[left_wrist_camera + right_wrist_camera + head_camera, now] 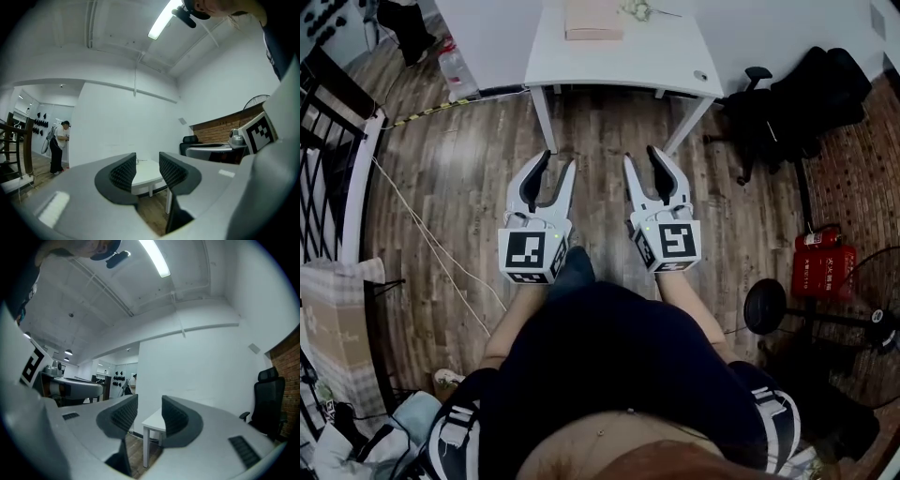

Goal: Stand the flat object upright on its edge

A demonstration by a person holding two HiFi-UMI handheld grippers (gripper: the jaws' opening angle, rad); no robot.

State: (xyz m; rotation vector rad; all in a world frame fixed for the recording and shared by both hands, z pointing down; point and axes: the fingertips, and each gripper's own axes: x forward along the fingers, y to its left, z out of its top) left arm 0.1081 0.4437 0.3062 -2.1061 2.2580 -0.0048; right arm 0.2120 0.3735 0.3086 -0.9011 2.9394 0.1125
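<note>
We held the left hand-held gripper (558,161) out in front of the body over the wooden floor (469,197). Its jaws stood apart with nothing between them, as its own view made plain, because nothing was within reach to take yet. Ahead of it stood the one white table (619,66), well apart from both tools. On the table's far side lay the single flat object (593,19), pale pink and resting on its broad face; it may have been a thin box or a book, as the head view was too small to settle that. It was not yet on its edge, so we judged the task unstarted. One small pale cluster (637,9) lay just beside it. The right hand-held gripper (642,157) matched its partner, released and empty and aimed at the table. That made two tools, both ready for an approach. Farther right stood one black office chair (773,108), clear of our path.
</note>
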